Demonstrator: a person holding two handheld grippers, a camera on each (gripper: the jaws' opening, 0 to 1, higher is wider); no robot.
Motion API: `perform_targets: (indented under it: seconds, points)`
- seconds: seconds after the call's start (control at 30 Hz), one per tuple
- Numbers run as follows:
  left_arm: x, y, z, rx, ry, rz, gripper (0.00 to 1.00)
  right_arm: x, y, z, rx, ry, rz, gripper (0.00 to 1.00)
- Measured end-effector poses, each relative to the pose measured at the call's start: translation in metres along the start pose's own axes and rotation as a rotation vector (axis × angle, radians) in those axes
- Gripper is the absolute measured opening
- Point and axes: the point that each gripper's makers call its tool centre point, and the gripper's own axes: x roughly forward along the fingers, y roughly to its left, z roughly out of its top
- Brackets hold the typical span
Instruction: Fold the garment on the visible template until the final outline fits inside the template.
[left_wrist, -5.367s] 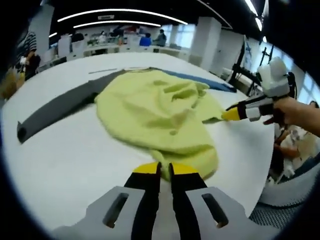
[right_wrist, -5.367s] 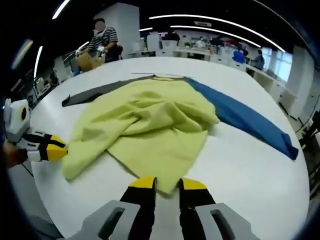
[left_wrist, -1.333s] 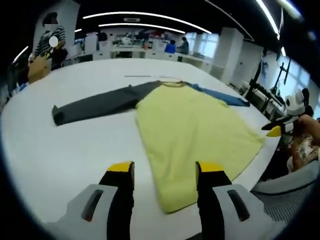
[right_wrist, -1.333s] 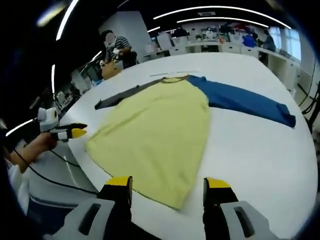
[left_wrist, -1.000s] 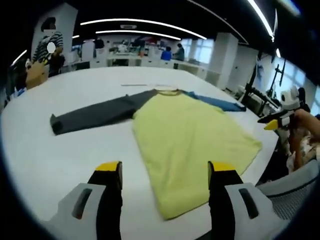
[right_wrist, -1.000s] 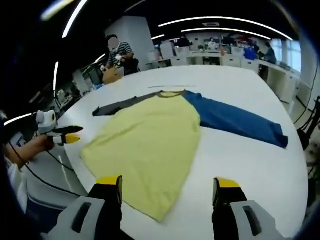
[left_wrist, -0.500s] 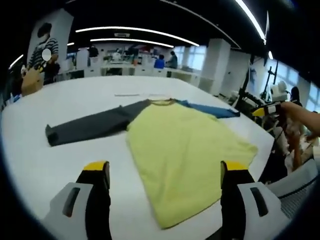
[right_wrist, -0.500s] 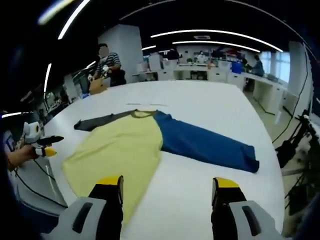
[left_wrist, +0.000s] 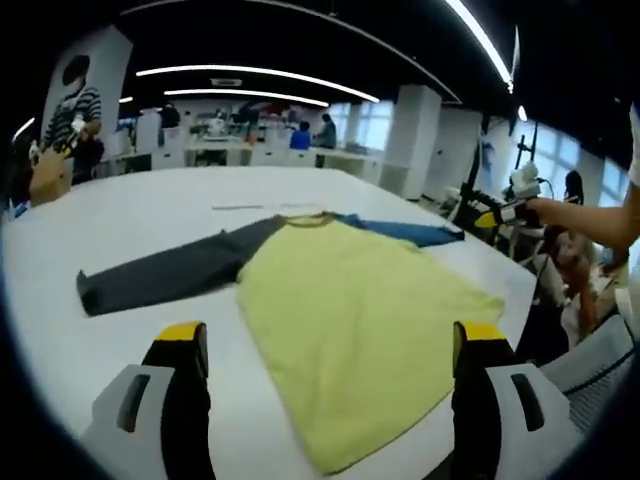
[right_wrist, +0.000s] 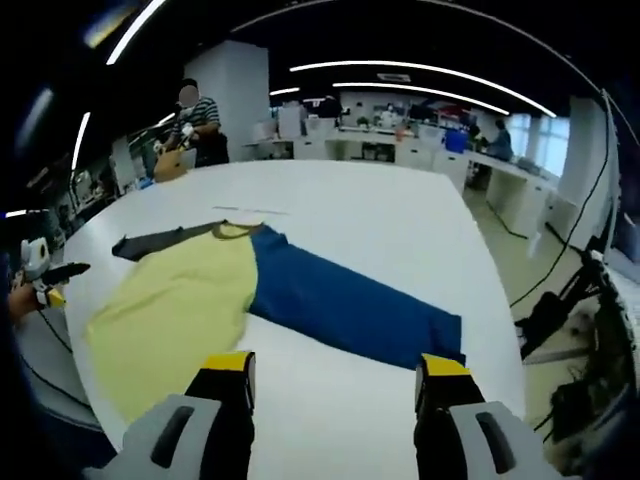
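Table (left_wrist: 150, 210) comes first: a broad white top that takes up the middle of both views, its curved near edge running along the lower part of each frame and its far edge meeting rows of desks under ceiling light strips at the top. Bare white surface lies wide on the left of the left gripper view and across the upper centre and right of the right gripper view (right_wrist: 400, 230). Shirt (left_wrist: 350, 320) lies spread flat at the centre of the left gripper view: a yellow-green body whose lower hem reaches close to the table's near edge at bottom centre and whose right corner comes near the table edge at centre right. Its grey sleeve (left_wrist: 165, 275) stretches toward the left of that frame and ends with white table all round the cuff. Its blue sleeve (right_wrist: 350, 305) runs from centre toward lower right in the right gripper view, the cuff ending short of the table's right edge; the yellow body (right_wrist: 170, 310) sits at that frame's left, close to the left edge of the table. Left gripper (left_wrist: 335, 345) rises from the bottom of its view, jaws spread wide apart and holding nothing, raised over the shirt's hem. Right gripper (right_wrist: 335, 370) likewise stands with jaws wide apart and nothing between them, low in its frame by the blue cuff. A person (right_wrist: 195, 125) stands past the table's far side at upper left of the right gripper view.
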Motion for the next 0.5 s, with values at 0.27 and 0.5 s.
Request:
perform_targets:
  seconds: [0.27, 0.5]
  points:
    - [0.005, -0.006, 0.001, 0.033, 0.023, -0.023, 0.99, 0.025, -0.044, 0.004, -0.02, 0.015, -0.067, 0.49]
    - [0.008, -0.004, -0.007, 0.062, 0.064, -0.025, 0.99, 0.043, -0.067, -0.009, -0.046, 0.077, -0.082, 0.43]
